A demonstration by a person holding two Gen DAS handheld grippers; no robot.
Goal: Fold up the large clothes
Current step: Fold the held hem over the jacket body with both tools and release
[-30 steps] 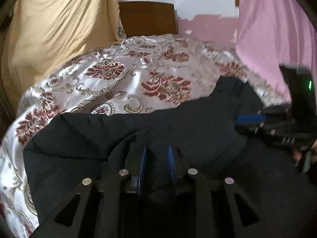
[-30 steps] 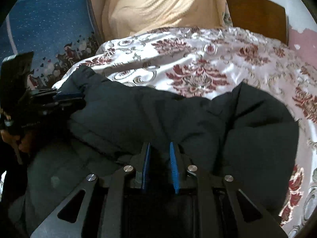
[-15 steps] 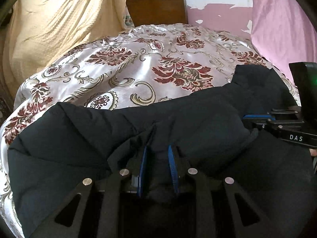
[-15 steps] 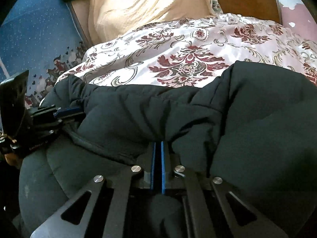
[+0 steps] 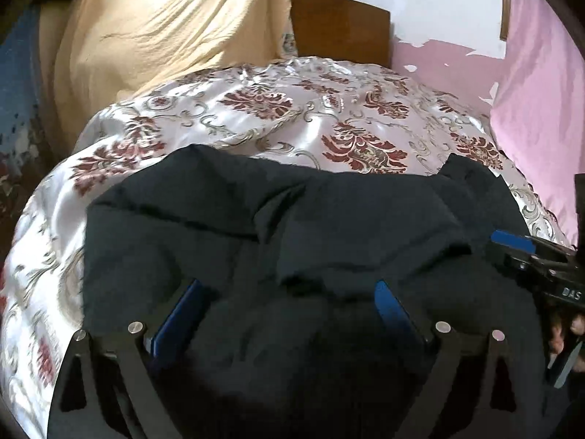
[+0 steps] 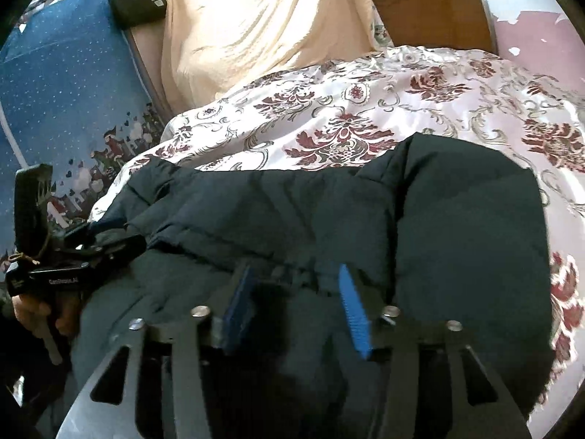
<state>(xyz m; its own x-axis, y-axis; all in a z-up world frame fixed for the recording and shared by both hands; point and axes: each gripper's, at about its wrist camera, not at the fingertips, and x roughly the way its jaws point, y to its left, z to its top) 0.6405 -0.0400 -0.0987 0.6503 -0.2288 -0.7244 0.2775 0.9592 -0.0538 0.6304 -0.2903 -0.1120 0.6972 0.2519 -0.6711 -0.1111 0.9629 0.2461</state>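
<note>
- Left wrist view: left tool (image 5: 289, 307) spread wide, blue pads apart, nothing pinched; dark padded jacket (image 5: 278, 226) bunched between and under them.
- Right wrist view: right tool (image 6: 296, 303) also wide apart over the jacket (image 6: 457, 219), no fabric gripped.
- Jacket lies folded over on near part of bed, on floral bedspread (image 5: 292, 124).
- Each tool visible at edge of the other's view, touching jacket edge.
- Wooden headboard (image 6: 427, 11) at far end, yellow cloth (image 5: 164, 33) beside it.

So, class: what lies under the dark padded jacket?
The floral bedspread shows around the jacket on its left, far and right sides. Whatever lies directly beneath the jacket is covered.
</note>
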